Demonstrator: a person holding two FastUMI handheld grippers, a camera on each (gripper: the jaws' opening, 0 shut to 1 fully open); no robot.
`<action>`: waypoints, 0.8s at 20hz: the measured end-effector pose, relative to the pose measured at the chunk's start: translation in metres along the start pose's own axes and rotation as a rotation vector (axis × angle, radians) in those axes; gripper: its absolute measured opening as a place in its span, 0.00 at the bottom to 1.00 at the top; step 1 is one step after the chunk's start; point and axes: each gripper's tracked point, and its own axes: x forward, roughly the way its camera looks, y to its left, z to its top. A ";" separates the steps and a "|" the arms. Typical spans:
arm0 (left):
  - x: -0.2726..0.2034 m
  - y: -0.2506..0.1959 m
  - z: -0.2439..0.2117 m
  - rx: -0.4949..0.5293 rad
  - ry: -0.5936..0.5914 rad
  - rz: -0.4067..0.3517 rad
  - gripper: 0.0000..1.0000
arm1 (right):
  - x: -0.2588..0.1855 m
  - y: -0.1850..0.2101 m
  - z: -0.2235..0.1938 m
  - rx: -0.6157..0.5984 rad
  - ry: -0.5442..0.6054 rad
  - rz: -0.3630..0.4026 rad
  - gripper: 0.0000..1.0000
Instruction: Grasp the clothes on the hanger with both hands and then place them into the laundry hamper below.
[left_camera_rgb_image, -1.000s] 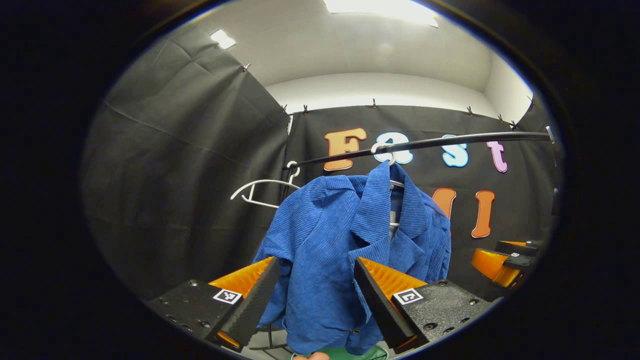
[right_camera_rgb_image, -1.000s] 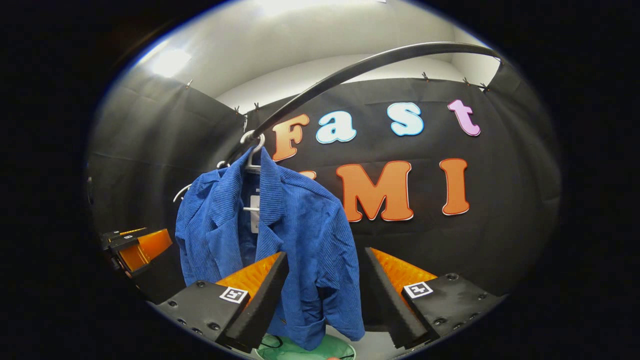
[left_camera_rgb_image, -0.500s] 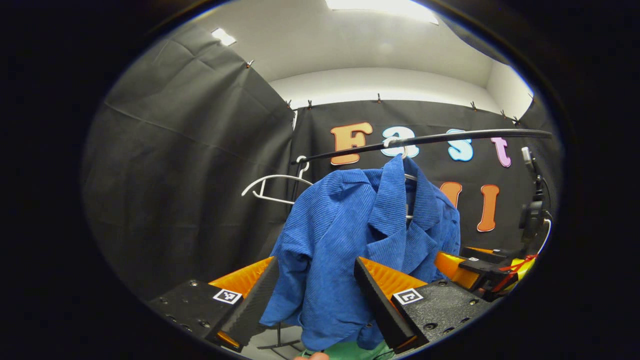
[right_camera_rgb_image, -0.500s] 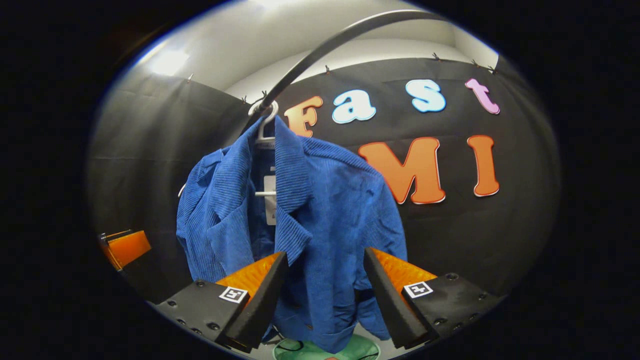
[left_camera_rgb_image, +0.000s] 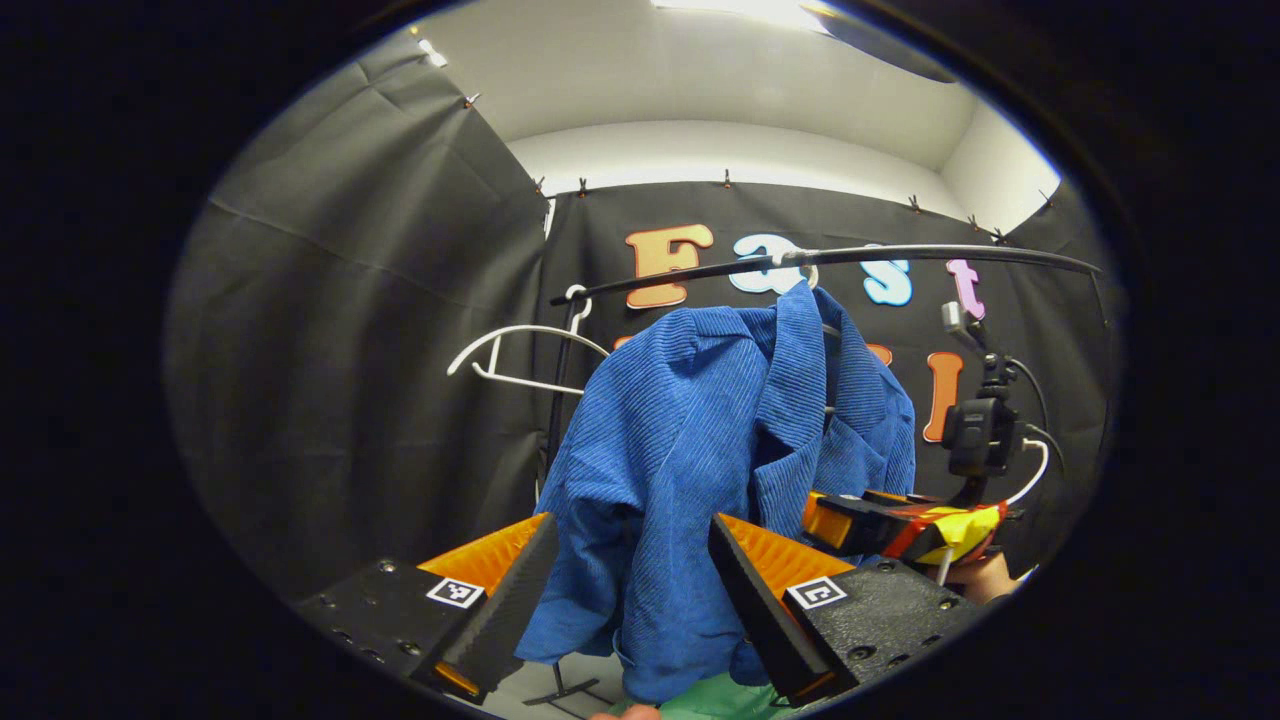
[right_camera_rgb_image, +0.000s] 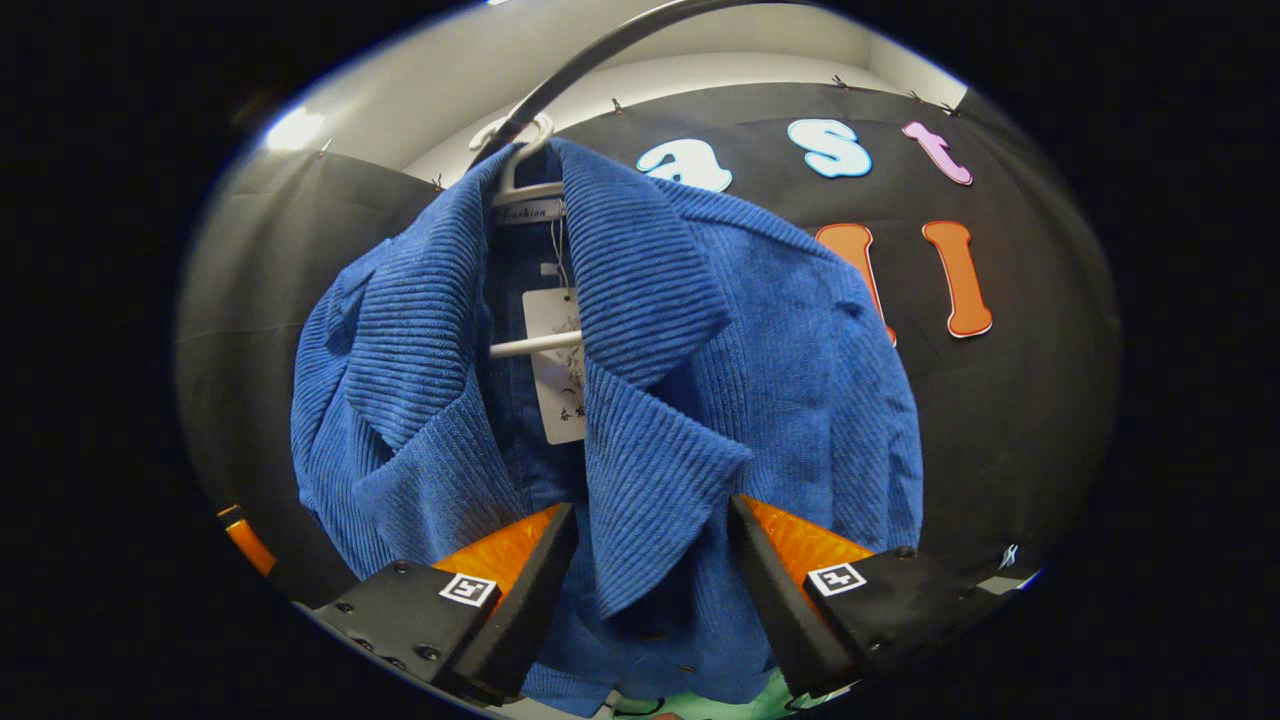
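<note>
A: While the blue jacket (right_camera_rgb_image: 640, 330) hangs on its white hanger (right_camera_rgb_image: 530, 345) from the black rail (left_camera_rgb_image: 900, 257), which step is it?

B: The approach, I judge. No grasp yet. In the right gripper view the right gripper (right_camera_rgb_image: 650, 560) has its two fingers spread wide, w/ the jacket's lapel between them but not pressed. In the left gripper view the left gripper (left_camera_rgb_image: 630, 580) is also spread, and the sleeve side of the jacket is in front of the gap. I can't tell if the cloth touches the fingers.

A: And where is the hamper?

B: Below the jacket. A bit of green shows under the hem in both views, prob. the laundry hamper (left_camera_rgb_image: 700, 705), but most of it is hidden.

A: What does the next move need?

B: Both grippers must close on the cloth, one on each side, then lift so the jacket comes off the hanger, I think. The corduroy is thick and soft, so a full bite is better than a thin edge. The hanger can swing on the rail.

A: The room?

B: Black cloth walls, white ceiling w/ lamps. A second white hanger (left_camera_rgb_image: 525, 350), empty, is on the rail left of the jacket. Pale floor shows at the bottom.
</note>
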 end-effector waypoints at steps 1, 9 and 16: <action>0.001 0.001 0.001 0.009 -0.002 -0.004 0.95 | 0.006 -0.009 -0.003 -0.006 0.000 -0.042 0.98; -0.003 -0.050 -0.015 -0.009 -0.020 0.055 0.92 | 0.000 -0.075 0.006 -0.064 -0.007 0.006 0.16; 0.025 -0.131 -0.029 -0.082 -0.013 -0.026 0.92 | -0.071 -0.095 0.067 -0.083 -0.143 0.109 0.09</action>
